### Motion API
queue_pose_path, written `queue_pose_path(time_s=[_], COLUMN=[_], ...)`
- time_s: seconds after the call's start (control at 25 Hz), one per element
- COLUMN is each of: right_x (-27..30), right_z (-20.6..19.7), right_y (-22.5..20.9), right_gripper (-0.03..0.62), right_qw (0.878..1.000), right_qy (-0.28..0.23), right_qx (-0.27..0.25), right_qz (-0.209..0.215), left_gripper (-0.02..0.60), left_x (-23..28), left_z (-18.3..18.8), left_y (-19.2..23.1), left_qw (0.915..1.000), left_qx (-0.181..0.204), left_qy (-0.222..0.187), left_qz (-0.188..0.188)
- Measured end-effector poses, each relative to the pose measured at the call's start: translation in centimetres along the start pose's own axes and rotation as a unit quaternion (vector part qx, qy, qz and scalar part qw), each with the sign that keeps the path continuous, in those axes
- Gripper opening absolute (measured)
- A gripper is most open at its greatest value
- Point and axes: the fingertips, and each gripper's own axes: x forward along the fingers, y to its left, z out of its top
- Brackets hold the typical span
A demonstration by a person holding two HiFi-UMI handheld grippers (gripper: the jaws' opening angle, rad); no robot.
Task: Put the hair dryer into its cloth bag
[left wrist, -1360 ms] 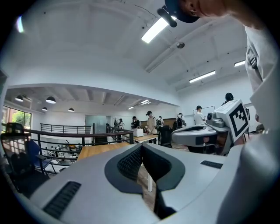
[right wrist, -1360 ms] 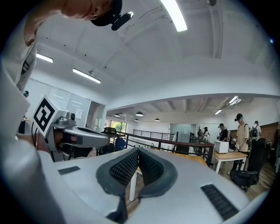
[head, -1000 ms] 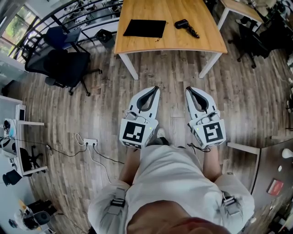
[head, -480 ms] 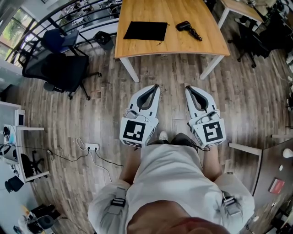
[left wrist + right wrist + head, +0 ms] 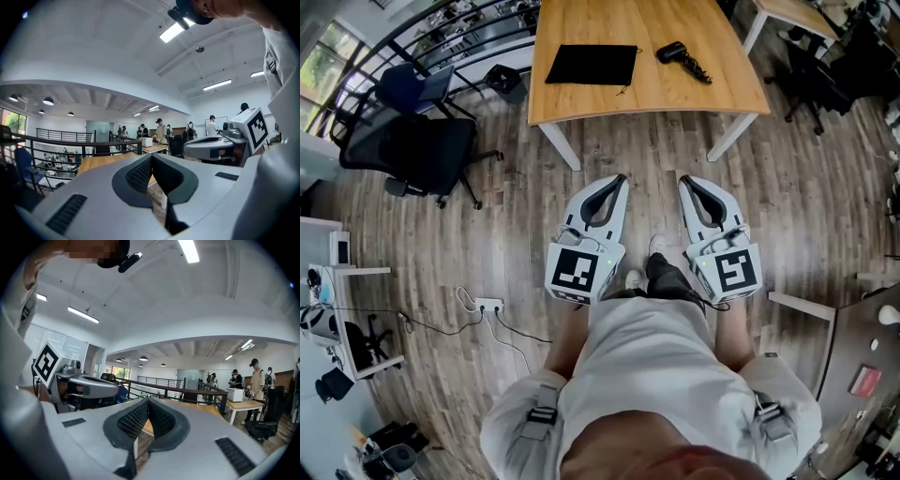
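Note:
In the head view a flat black cloth bag (image 5: pixel 592 65) lies on the left half of a wooden table (image 5: pixel 675 89), and a black hair dryer (image 5: pixel 682 58) lies to its right. The table stands some way ahead of me. Both grippers are held level in front of my body, over the wood floor and well short of the table. My left gripper (image 5: pixel 619 180) is shut with nothing in it; in its own view the left gripper (image 5: pixel 151 157) has its dark pads meeting at the tip. My right gripper (image 5: pixel 684 180), also seen from its own camera (image 5: pixel 147 401), is shut and empty too.
Black office chairs (image 5: pixel 412 141) stand left of the table, another chair (image 5: pixel 811 84) at the right. A power strip with cables (image 5: pixel 486 305) lies on the floor at the left. Railings (image 5: pixel 70 140) and several people (image 5: pixel 257 376) are in the background beyond the table.
The table with bag and dryer has drifted slightly nearer and the chairs have shifted as I walk. A dark-trousered leg has stepped forward between the grippers. Both stay shut.

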Motion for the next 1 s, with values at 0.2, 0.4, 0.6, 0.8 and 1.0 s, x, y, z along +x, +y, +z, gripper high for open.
queue_pose_path(time_s=[0.2, 0.4, 0.6, 0.8, 1.0], right_x=[1.8, 3.7, 5.3, 6.8, 7.9], right_z=[-0.4, -0.5, -0.4, -0.2, 0.2], right_y=[-2.2, -5.0, -8.0, -10.7, -12.6], right_gripper=[0.021, 0.021, 0.021, 0.021, 0.021], right_qw=[1.000, 1.000, 1.000, 0.999, 0.999], right_qy=[0.000, -0.005, -0.006, -0.011, -0.018], right_qx=[0.000, -0.001, -0.003, -0.005, -0.007], right_qz=[0.004, 0.009, 0.017, 0.031, 0.044], left_gripper=[0.018, 0.018, 0.018, 0.018, 0.019], left_x=[2.6, 5.8, 8.9, 11.6, 13.4], left_z=[0.2, 0.6, 1.3, 2.2, 2.7], left_y=[0.8, 1.4, 1.9, 2.3, 2.6], left_qw=[1.0000, 1.0000, 0.9998, 0.9995, 0.9989], left_qx=[0.001, 0.005, 0.006, 0.008, 0.011], left_qy=[0.001, 0.000, -0.001, -0.002, -0.001], left_qz=[0.003, 0.008, 0.016, 0.031, 0.046])
